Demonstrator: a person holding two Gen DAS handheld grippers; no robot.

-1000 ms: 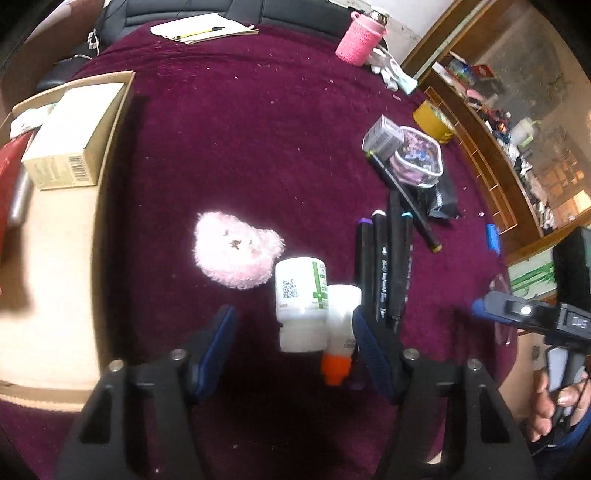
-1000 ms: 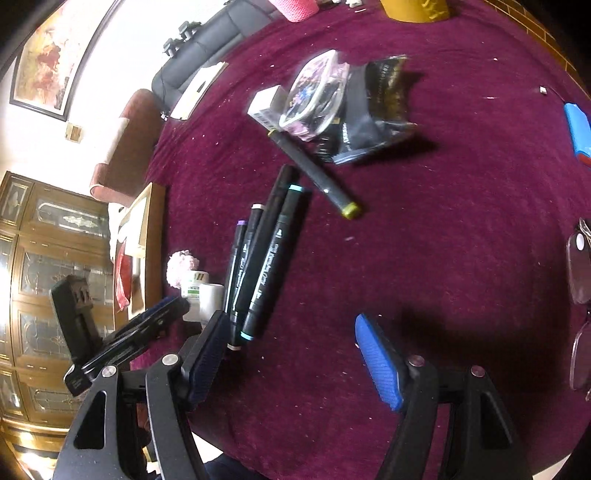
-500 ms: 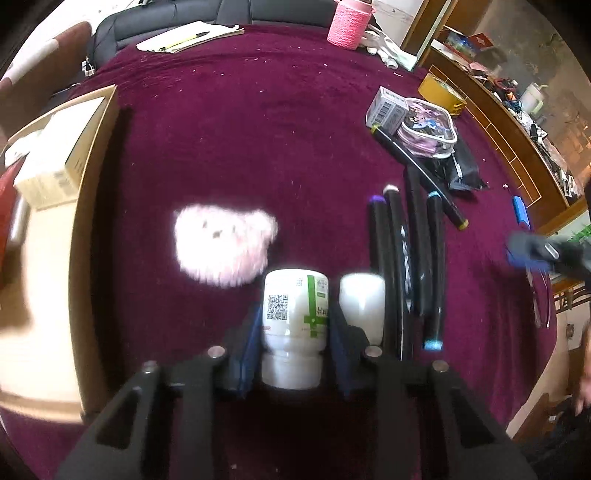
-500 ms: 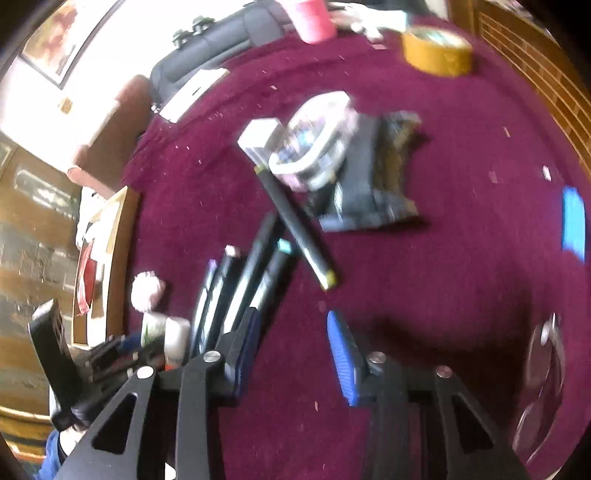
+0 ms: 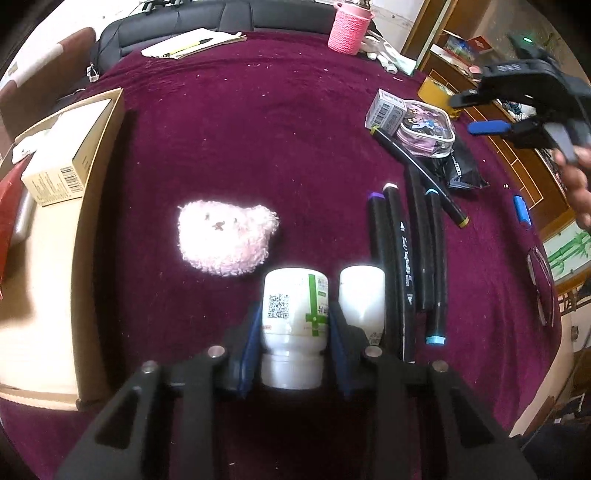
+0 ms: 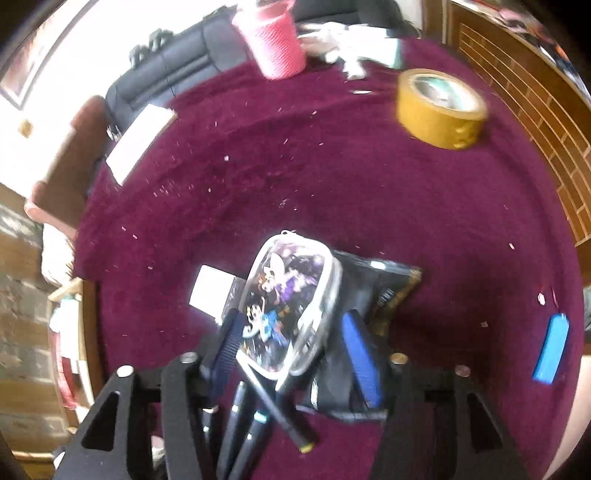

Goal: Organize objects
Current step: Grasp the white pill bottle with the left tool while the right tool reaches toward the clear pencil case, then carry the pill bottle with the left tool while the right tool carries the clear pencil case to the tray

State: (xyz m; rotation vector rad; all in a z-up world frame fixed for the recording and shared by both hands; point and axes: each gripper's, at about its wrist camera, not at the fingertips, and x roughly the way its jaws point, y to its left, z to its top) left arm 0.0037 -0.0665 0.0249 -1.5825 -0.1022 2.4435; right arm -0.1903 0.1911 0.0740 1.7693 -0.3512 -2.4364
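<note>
In the left wrist view, the left gripper point(image 5: 293, 338) is clenched on a white bottle point(image 5: 293, 325) with a green cross and a QR code, its blue pads pressed to both sides of the bottle low on the maroon tablecloth point(image 5: 258, 129). Touching the bottle's right side lies a smaller white bottle point(image 5: 362, 295), and just beyond that a row of black markers point(image 5: 406, 266) lies side by side, with one more marker point(image 5: 421, 173) crossing their far ends at a slant. A pink plush toy point(image 5: 225, 236) sits near the bottle's upper left. A cardboard box point(image 5: 55, 229) holding a smaller carton fills the left edge, and a pink knitted cup point(image 5: 347, 29) stands at the far end. In the right wrist view, the right gripper point(image 6: 291, 354) hangs over a clear printed pouch point(image 6: 288, 306); its jaws are opening, with the pouch between the pads but not pinched. The pouch rests on a black packet point(image 6: 384, 288) and a small white box point(image 6: 212, 291), with marker tips below. A roll of tan tape point(image 6: 439, 107) and a blue lighter-like item point(image 6: 552, 347) lie well apart.
</note>
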